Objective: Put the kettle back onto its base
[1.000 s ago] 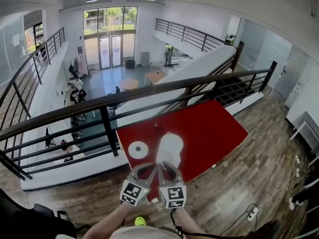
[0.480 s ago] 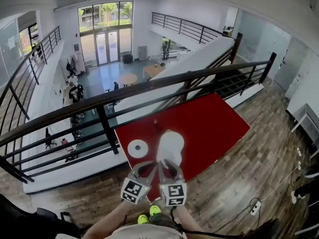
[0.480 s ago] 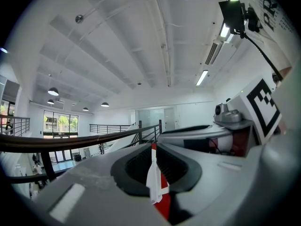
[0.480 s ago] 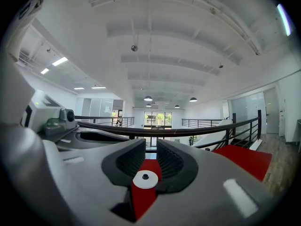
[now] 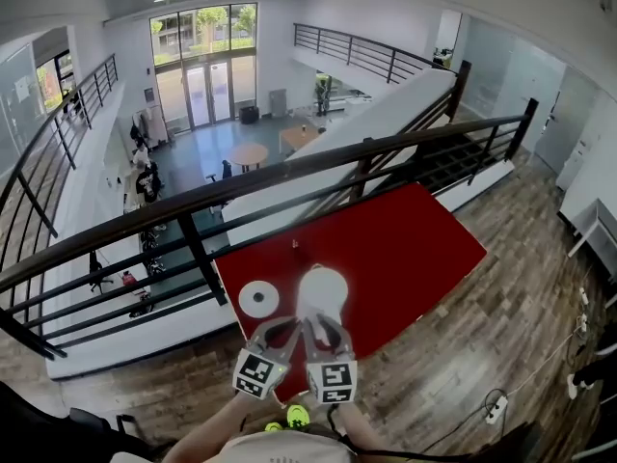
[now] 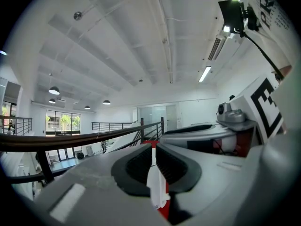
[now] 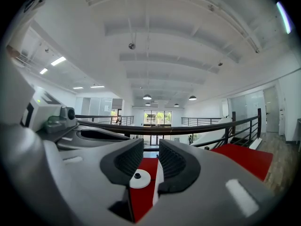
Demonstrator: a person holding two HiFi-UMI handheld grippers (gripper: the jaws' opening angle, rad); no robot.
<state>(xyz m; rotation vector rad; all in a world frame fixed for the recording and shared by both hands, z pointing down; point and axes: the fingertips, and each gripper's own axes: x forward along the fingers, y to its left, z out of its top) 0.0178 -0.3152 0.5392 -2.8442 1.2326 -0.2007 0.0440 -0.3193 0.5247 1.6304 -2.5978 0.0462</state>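
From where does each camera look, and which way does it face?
Head view: on the head, facing steeply down at red table, kettle, base; left gripper, right gripper, forearms show.
Left gripper view: on that gripper, along its jaws toward the kettle.
Right gripper view: likewise, toward the base.
All three share the red table.

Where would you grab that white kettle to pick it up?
Probably the near side of the kettle, low on its body, coming from the near edge of the red table. It stands upright and rounded, with its base close on the left, so the near side is freest. No handle shows clearly.
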